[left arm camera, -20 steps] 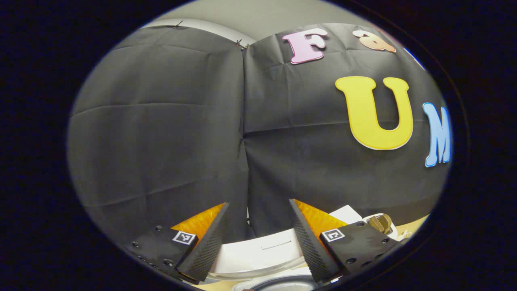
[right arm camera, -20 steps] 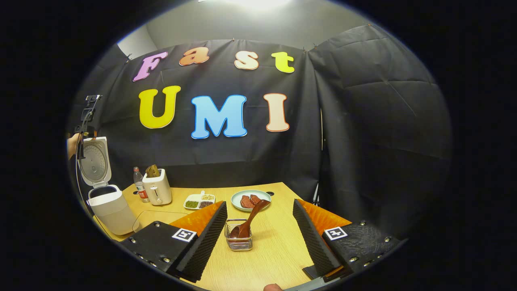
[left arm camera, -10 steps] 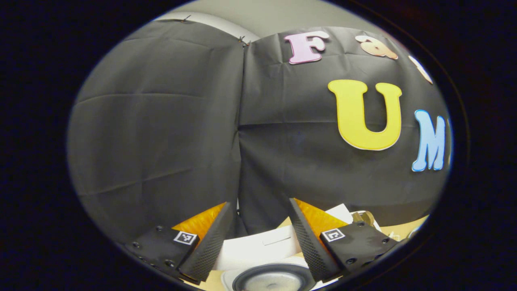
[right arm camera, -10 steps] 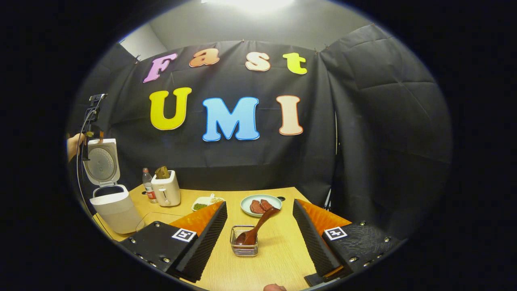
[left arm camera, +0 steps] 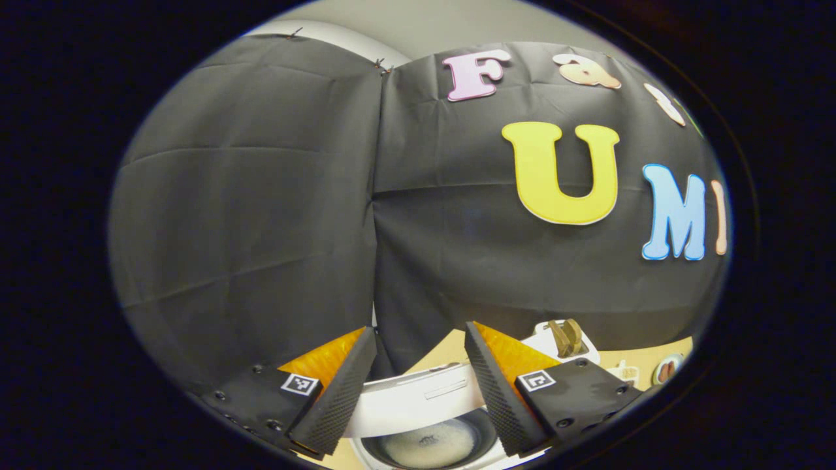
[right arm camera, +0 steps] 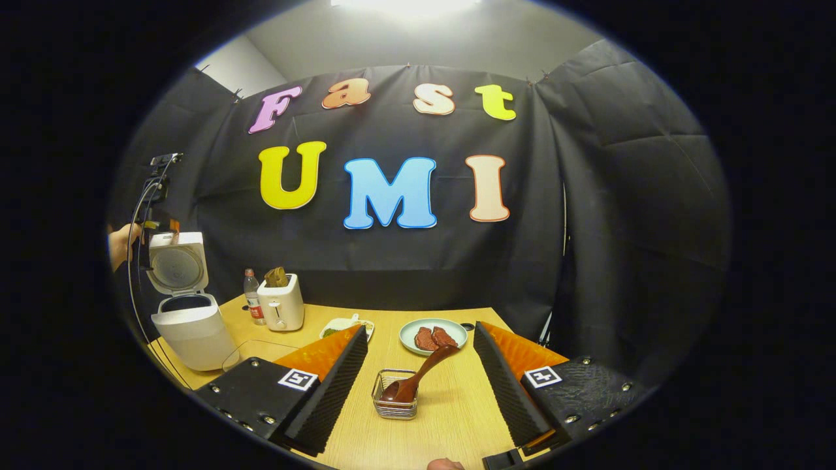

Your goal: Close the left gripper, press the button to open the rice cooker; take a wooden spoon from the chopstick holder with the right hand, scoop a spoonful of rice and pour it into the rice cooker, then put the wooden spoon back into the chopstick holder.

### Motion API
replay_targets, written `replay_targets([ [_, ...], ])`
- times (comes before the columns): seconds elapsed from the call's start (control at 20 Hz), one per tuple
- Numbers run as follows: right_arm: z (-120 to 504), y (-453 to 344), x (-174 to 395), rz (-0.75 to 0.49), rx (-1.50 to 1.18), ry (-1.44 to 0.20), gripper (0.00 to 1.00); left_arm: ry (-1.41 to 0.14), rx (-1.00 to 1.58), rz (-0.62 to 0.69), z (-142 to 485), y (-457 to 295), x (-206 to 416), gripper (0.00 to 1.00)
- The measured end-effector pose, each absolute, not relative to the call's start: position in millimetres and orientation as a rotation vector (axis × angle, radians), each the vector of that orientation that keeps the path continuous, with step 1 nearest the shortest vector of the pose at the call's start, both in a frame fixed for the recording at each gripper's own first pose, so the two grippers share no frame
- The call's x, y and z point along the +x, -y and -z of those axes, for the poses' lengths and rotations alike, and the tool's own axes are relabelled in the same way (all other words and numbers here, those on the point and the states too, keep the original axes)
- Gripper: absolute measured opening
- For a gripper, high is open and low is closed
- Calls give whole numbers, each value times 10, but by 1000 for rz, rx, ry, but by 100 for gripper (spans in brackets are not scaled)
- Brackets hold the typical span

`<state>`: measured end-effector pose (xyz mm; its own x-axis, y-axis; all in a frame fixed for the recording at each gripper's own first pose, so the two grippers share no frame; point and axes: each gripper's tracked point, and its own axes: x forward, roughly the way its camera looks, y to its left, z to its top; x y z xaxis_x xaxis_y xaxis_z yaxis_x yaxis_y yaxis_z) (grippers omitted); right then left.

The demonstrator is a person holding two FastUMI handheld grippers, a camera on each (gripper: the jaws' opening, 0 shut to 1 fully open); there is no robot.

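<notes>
In the right gripper view, the white rice cooker [right arm camera: 191, 331] stands at the table's left edge with its lid [right arm camera: 175, 264] raised. My left gripper [right arm camera: 157, 222], held by a hand [right arm camera: 117, 243], hovers just above that lid. In the left gripper view, the left gripper [left arm camera: 418, 329] is open, with the lid [left arm camera: 418, 399] and the inner pot [left arm camera: 428, 445] below and between its fingers. My right gripper [right arm camera: 420, 328] is open above the table. A brown wooden spoon [right arm camera: 418, 375] leans in the wire chopstick holder [right arm camera: 395, 398] ahead, between its fingers and untouched.
A white toaster [right arm camera: 281, 307] with bread and a small bottle [right arm camera: 252, 305] stand at the back left. A divided dish of grains [right arm camera: 345, 326] and a plate of meat [right arm camera: 433, 334] lie behind the holder. A clear tray [right arm camera: 251, 351] sits beside the cooker.
The left gripper's view has tipped down and swung right, bringing the cooker's inner pot into sight. The right gripper has shifted a little, so the table's things sit further right in its view.
</notes>
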<state>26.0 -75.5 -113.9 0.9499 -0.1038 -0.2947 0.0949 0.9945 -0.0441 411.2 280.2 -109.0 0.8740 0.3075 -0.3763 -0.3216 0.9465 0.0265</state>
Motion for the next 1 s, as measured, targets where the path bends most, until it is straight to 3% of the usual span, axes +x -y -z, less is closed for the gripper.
replay_targets([
  [1.0,1237,730,290,7,-24,-333,99,-559,-58,-230,1202,-2677,4009,95],
])
